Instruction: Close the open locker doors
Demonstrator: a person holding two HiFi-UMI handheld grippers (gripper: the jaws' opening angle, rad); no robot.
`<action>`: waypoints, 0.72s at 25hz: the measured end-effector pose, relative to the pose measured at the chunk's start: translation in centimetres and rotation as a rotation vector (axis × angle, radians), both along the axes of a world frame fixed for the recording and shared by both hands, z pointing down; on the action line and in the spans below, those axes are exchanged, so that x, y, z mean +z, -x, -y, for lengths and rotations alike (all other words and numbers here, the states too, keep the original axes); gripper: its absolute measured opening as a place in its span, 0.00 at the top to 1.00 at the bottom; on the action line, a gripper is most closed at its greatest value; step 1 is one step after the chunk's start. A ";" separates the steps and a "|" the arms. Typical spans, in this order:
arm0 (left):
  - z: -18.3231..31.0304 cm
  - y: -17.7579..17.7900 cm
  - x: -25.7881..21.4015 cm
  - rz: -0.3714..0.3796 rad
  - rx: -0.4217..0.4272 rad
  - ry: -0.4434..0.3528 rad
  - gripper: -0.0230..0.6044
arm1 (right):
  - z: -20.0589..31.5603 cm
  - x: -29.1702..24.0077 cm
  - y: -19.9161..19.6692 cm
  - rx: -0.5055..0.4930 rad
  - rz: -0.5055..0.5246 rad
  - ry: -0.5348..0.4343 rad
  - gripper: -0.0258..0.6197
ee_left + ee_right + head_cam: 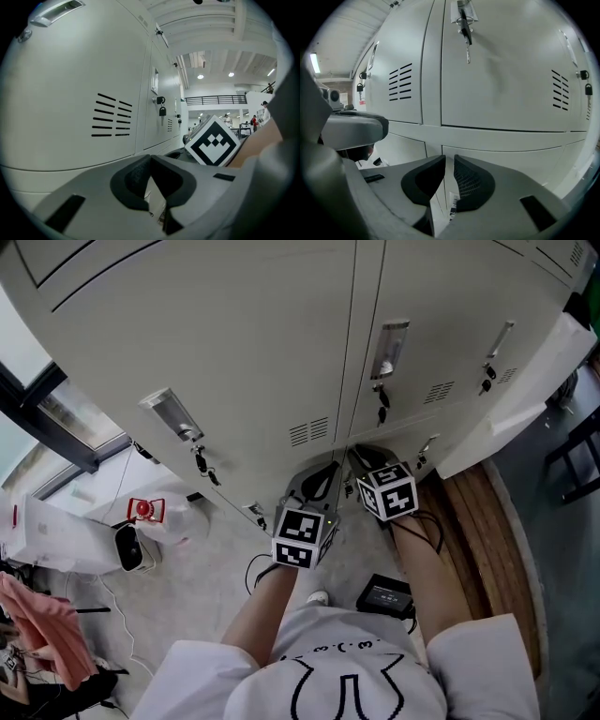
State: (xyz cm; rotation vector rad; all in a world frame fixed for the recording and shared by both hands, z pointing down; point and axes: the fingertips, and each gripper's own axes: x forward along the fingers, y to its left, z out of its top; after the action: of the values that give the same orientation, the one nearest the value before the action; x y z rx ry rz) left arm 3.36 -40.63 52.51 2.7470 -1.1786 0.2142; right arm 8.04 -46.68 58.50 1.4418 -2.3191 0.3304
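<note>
Grey steel locker doors (234, 362) ahead look flush, so the left gripper (149, 160), shut and empty, or the right gripper (449, 160), barely parted and empty, might snag a dangling key (467, 47).

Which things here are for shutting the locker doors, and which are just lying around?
For the job: locker doors, left gripper, right gripper.
Just lying about: black box, white bag, pink cloth.
</note>
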 end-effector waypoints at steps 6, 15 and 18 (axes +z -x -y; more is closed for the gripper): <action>-0.3 0.2 0.2 -0.003 0.017 0.004 0.92 | 0.3 0.0 -0.5 0.056 0.035 -0.003 0.91; -0.7 0.8 0.3 -0.023 0.024 0.011 0.92 | -1.3 -1.0 0.0 0.050 0.112 -0.006 0.94; -1.3 0.7 0.2 -0.028 0.032 0.014 0.92 | -2.7 -1.8 0.1 0.039 0.197 -0.002 0.94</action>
State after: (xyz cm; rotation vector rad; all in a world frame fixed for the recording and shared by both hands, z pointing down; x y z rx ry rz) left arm 2.69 -39.37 52.68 2.7495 -1.1223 0.1859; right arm 7.95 -44.03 56.74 1.5184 -2.4471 0.5024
